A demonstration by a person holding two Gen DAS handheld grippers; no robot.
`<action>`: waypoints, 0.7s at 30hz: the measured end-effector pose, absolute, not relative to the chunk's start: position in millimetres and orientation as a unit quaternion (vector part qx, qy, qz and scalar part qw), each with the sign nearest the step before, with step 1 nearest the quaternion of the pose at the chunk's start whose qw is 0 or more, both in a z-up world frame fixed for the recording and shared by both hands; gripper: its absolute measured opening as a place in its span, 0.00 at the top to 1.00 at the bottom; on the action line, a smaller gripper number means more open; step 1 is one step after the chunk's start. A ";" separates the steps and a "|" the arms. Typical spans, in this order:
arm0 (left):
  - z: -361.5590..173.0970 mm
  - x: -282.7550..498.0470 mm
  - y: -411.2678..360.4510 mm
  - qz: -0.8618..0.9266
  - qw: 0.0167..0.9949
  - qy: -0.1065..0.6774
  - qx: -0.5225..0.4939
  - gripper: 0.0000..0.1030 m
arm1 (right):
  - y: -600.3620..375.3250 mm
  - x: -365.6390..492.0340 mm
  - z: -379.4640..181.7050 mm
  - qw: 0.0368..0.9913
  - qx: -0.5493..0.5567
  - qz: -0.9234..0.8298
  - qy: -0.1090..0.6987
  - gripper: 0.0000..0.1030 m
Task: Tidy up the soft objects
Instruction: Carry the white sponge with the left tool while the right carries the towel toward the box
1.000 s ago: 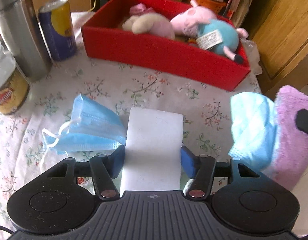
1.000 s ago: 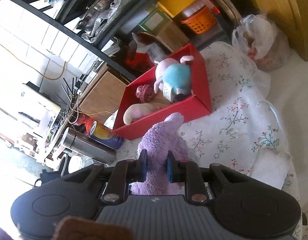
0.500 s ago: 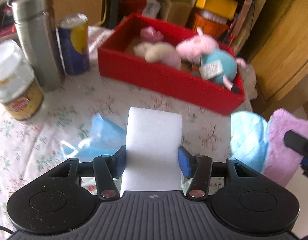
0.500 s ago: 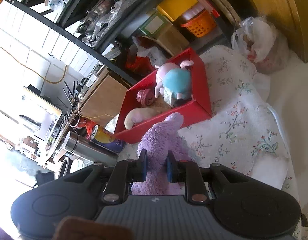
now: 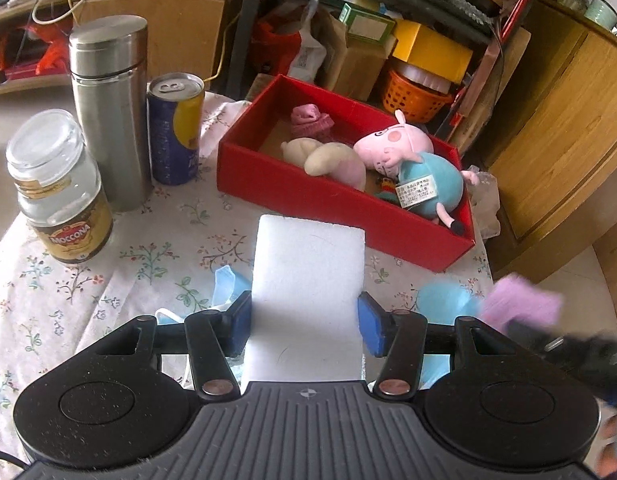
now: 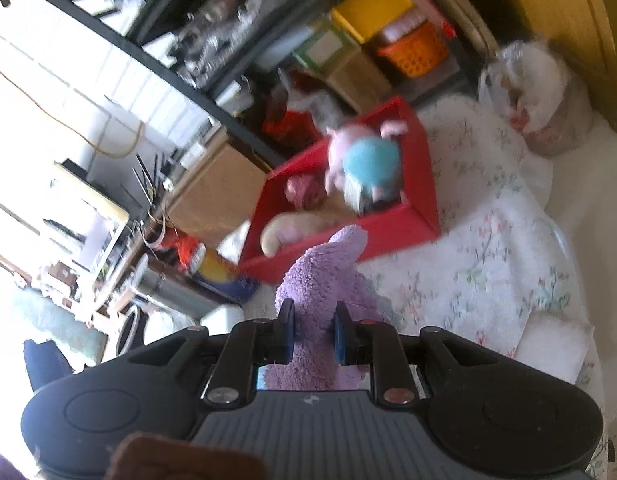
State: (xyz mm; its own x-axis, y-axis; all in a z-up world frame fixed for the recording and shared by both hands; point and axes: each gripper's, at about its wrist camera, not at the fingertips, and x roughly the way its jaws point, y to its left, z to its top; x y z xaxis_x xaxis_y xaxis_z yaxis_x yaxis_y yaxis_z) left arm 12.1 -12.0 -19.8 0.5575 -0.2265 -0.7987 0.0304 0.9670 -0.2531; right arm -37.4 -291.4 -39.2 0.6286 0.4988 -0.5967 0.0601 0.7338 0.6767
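2 grippers point(image 5: 304, 324) point(image 6: 312, 332), 1 sponge point(image 5: 308, 280), 1 towel point(image 6: 320, 280)

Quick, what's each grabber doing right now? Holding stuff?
Left gripper: closed on the white sponge, held above the table.
Right gripper: closed on the purple fuzzy cloth.

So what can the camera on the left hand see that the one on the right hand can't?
Only the left view shows the left tongs gripping a white sponge block, a glass coffee jar and a blue face mask on the cloth.

Only the right view shows the right tongs shut on the purple plush cloth, with a plastic bag off to the right.

Both show the red box with the pig plush toy inside, the steel flask, the drink can and the floral tablecloth.
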 end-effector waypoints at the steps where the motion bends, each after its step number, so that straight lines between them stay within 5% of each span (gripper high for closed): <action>1: -20.8 12.1 -13.1 -0.075 0.875 0.466 -0.104 0.47 | -288.0 -34.9 -46.5 0.834 0.327 0.124 0.426 1.00; 6: -23.1 11.6 -17.5 -0.086 0.872 0.472 -0.098 0.47 | -274.4 -25.3 -91.2 0.799 0.268 0.092 0.530 1.00; 21: -21.0 9.0 -17.5 -0.096 0.872 0.469 -0.101 0.46 | -284.0 -38.3 -84.0 0.804 0.282 0.077 0.519 1.00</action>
State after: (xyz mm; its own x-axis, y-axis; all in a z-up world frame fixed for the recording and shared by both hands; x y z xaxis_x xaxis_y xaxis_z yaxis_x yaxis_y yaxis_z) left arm 9.0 -17.5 -21.0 0.5418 -0.2621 -0.7986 0.0729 0.9612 -0.2660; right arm -38.3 -284.0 -84.0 0.4504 0.4159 -0.7900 0.1684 0.8294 0.5327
